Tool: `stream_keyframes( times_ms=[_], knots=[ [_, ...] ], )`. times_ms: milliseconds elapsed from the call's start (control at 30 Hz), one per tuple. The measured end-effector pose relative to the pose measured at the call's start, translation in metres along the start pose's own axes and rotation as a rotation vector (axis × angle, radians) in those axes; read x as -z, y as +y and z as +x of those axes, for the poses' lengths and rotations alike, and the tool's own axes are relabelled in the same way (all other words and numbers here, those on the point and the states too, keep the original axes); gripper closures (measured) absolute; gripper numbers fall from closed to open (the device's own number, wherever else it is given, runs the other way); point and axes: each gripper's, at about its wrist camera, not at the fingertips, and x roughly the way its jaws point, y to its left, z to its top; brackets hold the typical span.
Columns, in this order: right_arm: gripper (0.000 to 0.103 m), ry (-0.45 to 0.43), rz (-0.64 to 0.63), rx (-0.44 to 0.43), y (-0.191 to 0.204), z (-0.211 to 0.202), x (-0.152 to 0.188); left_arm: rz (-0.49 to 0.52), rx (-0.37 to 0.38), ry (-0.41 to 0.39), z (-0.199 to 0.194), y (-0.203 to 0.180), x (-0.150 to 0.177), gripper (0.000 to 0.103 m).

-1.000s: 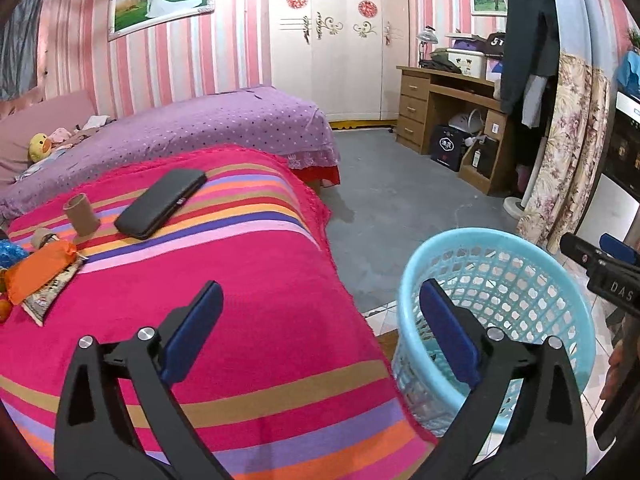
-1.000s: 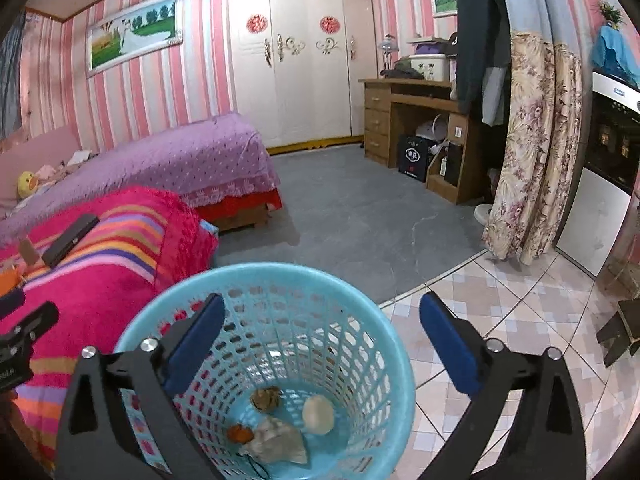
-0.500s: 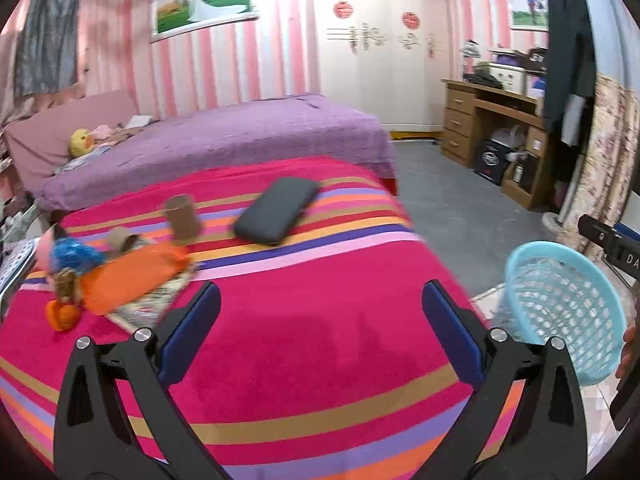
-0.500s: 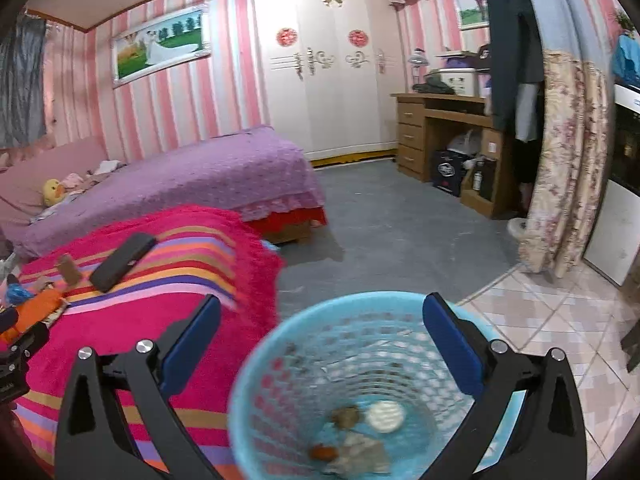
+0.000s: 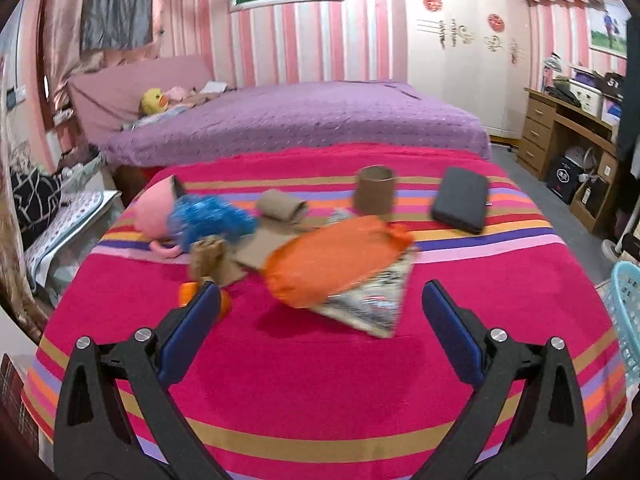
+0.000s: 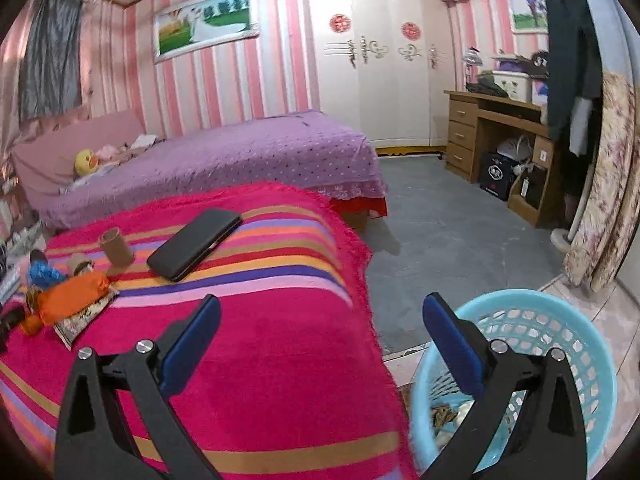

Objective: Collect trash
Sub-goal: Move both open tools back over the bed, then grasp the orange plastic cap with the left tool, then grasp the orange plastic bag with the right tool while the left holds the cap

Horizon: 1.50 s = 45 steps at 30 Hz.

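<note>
since the earlier frames both grippers have swung away from the basket and toward the bed; the left view now faces the litter pile head-on, and the right view carries the basket at its lower right corner instead of beneath it.

bed with a pink blanket striped in orange, purple and gold (image 5: 320, 364) fills the foreground in both views. round light-blue perforated plastic basket (image 6: 560, 344) stands on the tiled floor just beside the bed's corner, with crumpled scraps lying in its bottom; in the left view only its rim (image 5: 624, 304) shows at the right edge.

left gripper (image 5: 320, 320) hangs above the blanket, blue-padded fingers (image 5: 192, 332) spread wide, nothing between them. right gripper (image 6: 320, 320) sits between bed edge and basket, fingers likewise wide apart and empty.

litter lies grouped on the far left part of the blanket: an orange plastic bag (image 5: 336, 260) rests on a silver printed foil wrapper (image 5: 368, 300); flat brown cardboard (image 5: 264, 248) lies under and beside it; a blue tinsel bundle (image 5: 208, 220) touches a pink object (image 5: 154, 212). a brown cardboard tube (image 5: 374, 196) stands upright behind the bag. a flat black rectangular case (image 5: 460, 200) lies apart to the right. a small orange item (image 5: 188, 292) is partly hidden by the left finger.
</note>
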Motion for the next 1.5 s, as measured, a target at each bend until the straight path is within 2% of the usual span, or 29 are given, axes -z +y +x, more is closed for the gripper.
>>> stream_keyframes(
  times_ms=[133,267,367,433,533,667,733,800,867,1000,1167,1367,1500],
  knots=[
    [0.005,0.011,-0.032,-0.01,0.024,0.005,0.003,-0.012,-0.054,0.016,0.015,0.037,0.004,0.006],
    [0.005,0.019,-0.067,0.0,0.041,0.009,0.007,-0.046,-0.062,0.057,0.032,0.066,0.007,0.007],
    [0.005,0.03,-0.073,-0.009,0.05,0.013,0.008,-0.036,-0.088,0.09,0.046,0.081,0.012,0.02],
    [0.005,0.037,-0.077,-0.019,0.058,0.015,0.009,-0.041,-0.067,0.107,0.052,0.09,0.014,0.031],
    [0.005,0.043,-0.091,-0.025,0.068,0.017,0.011,-0.042,-0.068,0.105,0.053,0.098,0.014,0.041],
    [0.005,0.05,-0.104,-0.037,0.08,0.02,0.014,-0.074,-0.02,0.12,0.056,0.106,0.013,0.052],
    [0.005,0.056,-0.118,-0.038,0.088,0.021,0.016,-0.057,-0.02,0.139,0.062,0.104,0.016,0.07],
    [0.005,0.059,-0.132,-0.041,0.094,0.021,0.018,-0.053,-0.003,0.156,0.065,0.104,0.018,0.082],
    [0.005,0.059,-0.15,-0.045,0.102,0.02,0.02,-0.069,0.019,0.146,0.062,0.107,0.016,0.089],
    [0.005,0.062,-0.188,-0.058,0.12,0.018,0.023,-0.064,0.039,0.114,0.052,0.111,0.013,0.091],
    [0.005,0.064,-0.228,-0.12,0.153,0.009,0.027,-0.069,0.015,0.087,0.043,0.124,0.009,0.092],
    [0.005,0.08,-0.315,-0.215,0.218,0.009,0.037,-0.088,-0.054,0.071,0.042,0.148,0.007,0.092],
    [0.005,0.09,-0.378,-0.277,0.266,0.011,0.042,-0.114,-0.061,0.09,0.047,0.162,0.009,0.092]
  ],
)
